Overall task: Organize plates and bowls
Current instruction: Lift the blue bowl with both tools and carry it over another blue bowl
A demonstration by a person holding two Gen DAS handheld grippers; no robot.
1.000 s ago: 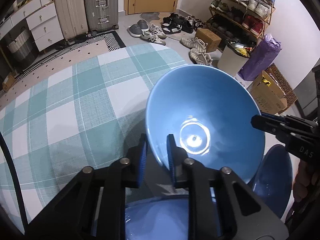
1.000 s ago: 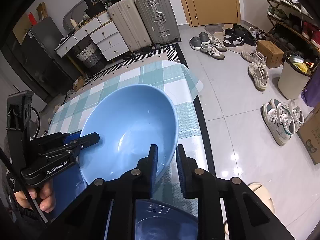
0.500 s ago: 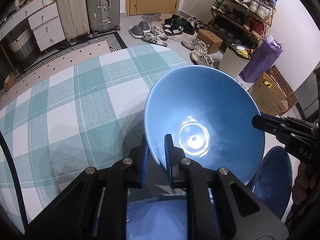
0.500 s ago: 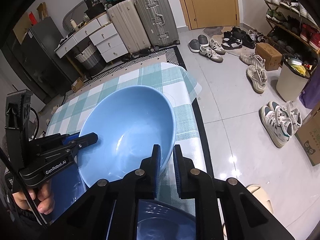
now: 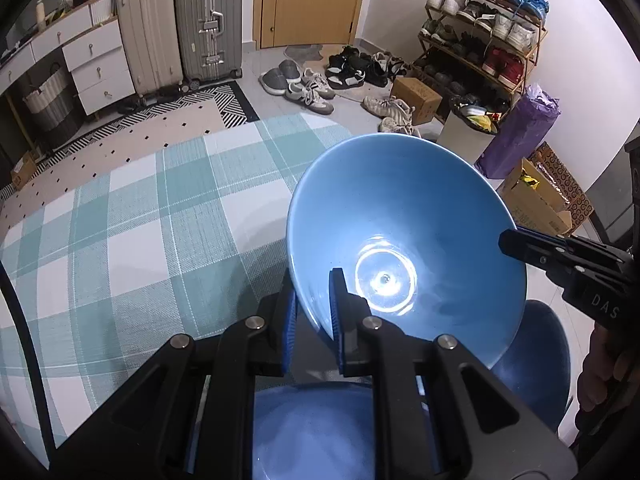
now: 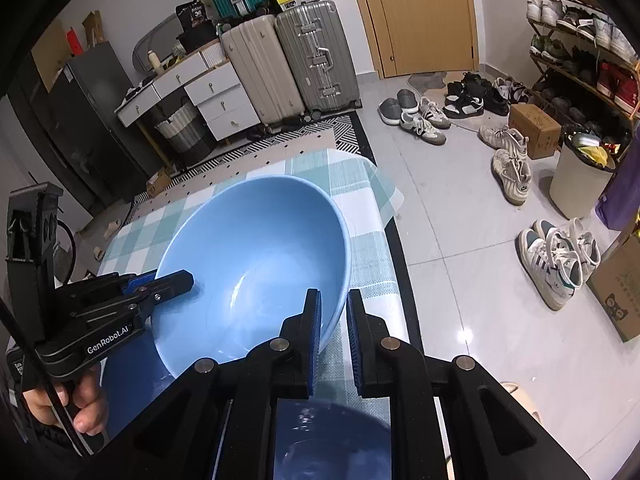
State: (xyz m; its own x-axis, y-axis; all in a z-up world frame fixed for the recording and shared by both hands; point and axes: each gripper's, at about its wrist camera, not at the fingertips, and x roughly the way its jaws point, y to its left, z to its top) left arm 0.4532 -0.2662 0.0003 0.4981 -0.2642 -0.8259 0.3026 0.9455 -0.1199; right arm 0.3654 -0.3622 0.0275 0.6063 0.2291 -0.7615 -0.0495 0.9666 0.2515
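Clamping 1 light-blue bowl (image 5: 404, 240) by opposite rims, 2 grippers, left (image 5: 312, 312) and right (image 6: 333, 334); 2 darker dishes (image 5: 532, 360) below.

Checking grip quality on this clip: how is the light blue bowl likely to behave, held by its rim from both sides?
The light blue bowl looks glazed and glossy, so probably slippery in the left gripper and right gripper. It seems rigid and likely breakable if dropped.
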